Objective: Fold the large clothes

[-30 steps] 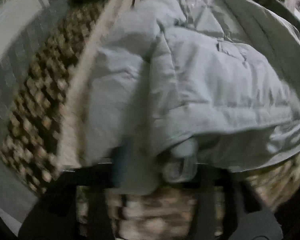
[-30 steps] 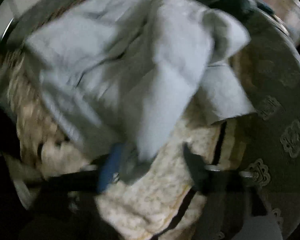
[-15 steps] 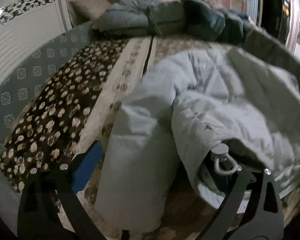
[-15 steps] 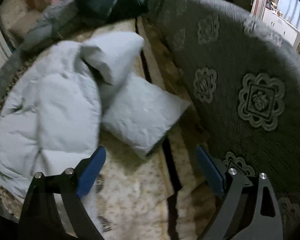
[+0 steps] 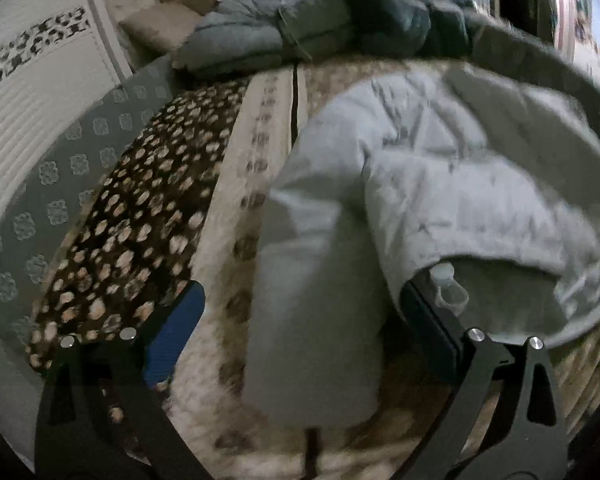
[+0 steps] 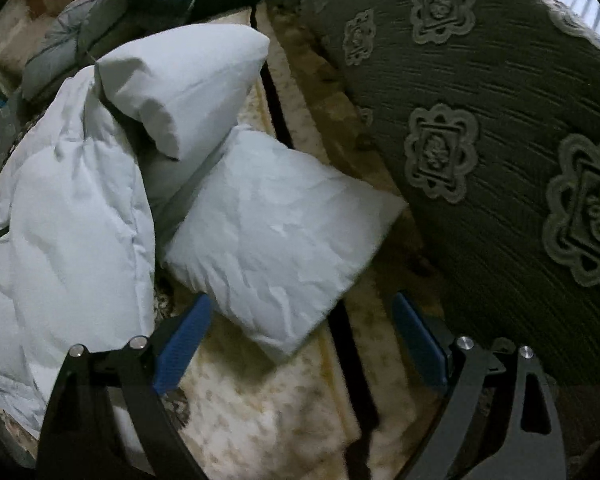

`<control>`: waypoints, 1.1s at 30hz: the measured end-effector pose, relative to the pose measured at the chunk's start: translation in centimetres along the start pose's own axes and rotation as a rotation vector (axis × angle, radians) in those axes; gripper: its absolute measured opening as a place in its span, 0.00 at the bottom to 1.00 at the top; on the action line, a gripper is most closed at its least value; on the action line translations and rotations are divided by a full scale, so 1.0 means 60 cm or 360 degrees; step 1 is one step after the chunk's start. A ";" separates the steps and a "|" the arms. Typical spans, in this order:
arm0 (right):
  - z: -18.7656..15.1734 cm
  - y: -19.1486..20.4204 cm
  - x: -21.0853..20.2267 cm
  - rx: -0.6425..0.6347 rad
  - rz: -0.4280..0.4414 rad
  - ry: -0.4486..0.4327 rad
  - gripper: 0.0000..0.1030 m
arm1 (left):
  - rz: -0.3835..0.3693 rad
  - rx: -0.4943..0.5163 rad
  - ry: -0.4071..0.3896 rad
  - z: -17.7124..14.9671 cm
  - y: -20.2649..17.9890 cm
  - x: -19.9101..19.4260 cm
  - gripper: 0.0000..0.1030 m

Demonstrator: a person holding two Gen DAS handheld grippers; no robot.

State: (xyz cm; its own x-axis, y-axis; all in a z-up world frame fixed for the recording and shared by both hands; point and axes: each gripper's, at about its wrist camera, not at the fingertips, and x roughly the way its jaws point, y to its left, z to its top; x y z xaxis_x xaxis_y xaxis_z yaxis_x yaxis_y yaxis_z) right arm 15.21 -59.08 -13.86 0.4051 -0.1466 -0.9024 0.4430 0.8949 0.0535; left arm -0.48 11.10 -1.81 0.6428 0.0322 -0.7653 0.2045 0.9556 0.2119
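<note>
Left gripper point(image 5: 300, 320) jaws wide, just opened: pale-blue puffer jacket point(image 5: 440, 184) sleeve lying loose between. Right gripper point(image 6: 300, 340) wide too, sleeve cuff at 12 o'clock, ungripped.

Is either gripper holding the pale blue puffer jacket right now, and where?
No. The left gripper and right gripper are open; the pale blue puffer jacket lies free.

Both views are dim with a cool, grey cast. The left view is smeared by motion blur, worst over the pale padded jacket point(image 5: 440, 184) and the spotted blanket point(image 5: 132, 232). The right view is sharper, with soft shadows in the jacket folds. Fisheye bending curves everything toward black corners; daylight glares at the upper right edges.
</note>
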 end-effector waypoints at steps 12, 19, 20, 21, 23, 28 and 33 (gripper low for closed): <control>-0.003 0.053 -0.006 0.0016 -0.0079 -0.0001 0.89 | 0.0278 -0.0415 0.0036 -0.072 0.157 -0.003 0.97; -0.003 0.012 0.005 0.0108 -0.0145 0.0015 0.89 | 0.0280 -0.0389 0.0031 -0.017 0.127 0.059 0.97; -0.002 0.006 0.011 0.0130 -0.0151 0.0022 0.89 | 0.0279 -0.0399 0.0036 -0.008 0.124 0.069 0.97; 0.000 0.003 0.018 0.0140 -0.0153 0.0030 0.89 | 0.0269 -0.0418 0.0053 0.002 0.121 0.084 0.97; 0.002 -0.004 0.036 0.0171 -0.0147 0.0066 0.89 | 0.0264 -0.0435 0.0094 0.014 0.111 0.117 0.97; 0.012 -0.008 0.063 0.0258 0.0023 0.0108 0.78 | 0.0274 -0.0409 0.0238 0.033 0.075 0.185 0.97; 0.028 -0.010 0.041 0.0214 0.0064 0.0031 0.11 | 0.0308 -0.0368 0.0248 0.051 0.050 0.192 0.97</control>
State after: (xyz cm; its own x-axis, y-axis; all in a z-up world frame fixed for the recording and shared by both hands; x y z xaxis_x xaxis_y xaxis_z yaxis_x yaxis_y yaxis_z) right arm 17.26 -60.68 -15.39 0.4095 -0.1025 -0.9065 0.5304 0.8353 0.1451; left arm 9.79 13.47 -8.12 0.5291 0.2465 -0.8119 -0.0943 0.9680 0.2325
